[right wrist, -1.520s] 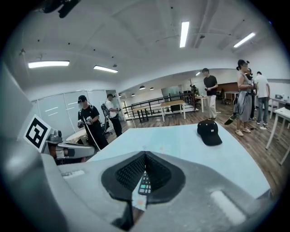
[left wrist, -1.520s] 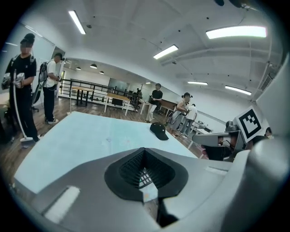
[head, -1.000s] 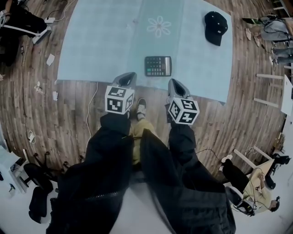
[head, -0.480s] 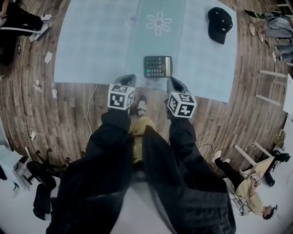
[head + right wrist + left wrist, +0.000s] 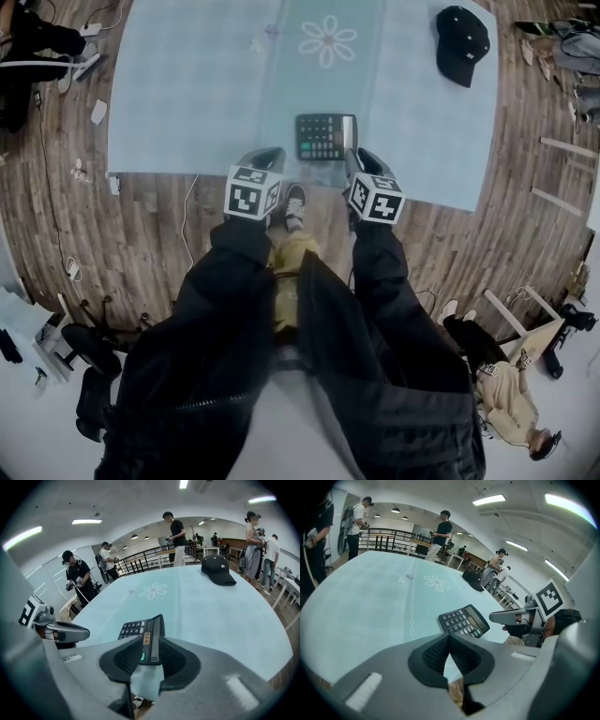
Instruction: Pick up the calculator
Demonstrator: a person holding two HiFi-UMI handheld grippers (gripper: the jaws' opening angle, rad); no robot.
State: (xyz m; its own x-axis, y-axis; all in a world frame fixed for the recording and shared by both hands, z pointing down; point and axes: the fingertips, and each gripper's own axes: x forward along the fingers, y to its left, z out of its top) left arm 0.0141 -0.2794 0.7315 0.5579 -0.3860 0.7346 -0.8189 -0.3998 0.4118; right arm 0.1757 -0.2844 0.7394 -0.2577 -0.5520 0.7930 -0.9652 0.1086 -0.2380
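A dark calculator [image 5: 325, 137] lies flat near the front edge of the table's pale blue cloth [image 5: 187, 94]. My right gripper [image 5: 361, 159] is at its right end. In the right gripper view the jaws [image 5: 151, 641] are opening, with the calculator's [image 5: 136, 629] end between the pads and a gap on both sides. My left gripper [image 5: 266, 157] hovers at the cloth's front edge, left of the calculator and apart from it. Its fingertips meet [image 5: 450, 637], with nothing between them. The calculator [image 5: 464, 620] sits ahead and to the right.
A black cap [image 5: 463, 42] lies at the cloth's far right. A white flower print [image 5: 328, 42] marks the cloth beyond the calculator. Several people stand around the table's far side [image 5: 177, 536]. Below the front edge are wooden floor and the person's shoe [image 5: 294, 204].
Both grippers have come down and forward toward the table's front edge. The right gripper now reaches the calculator's right end; before, it hung short of it.
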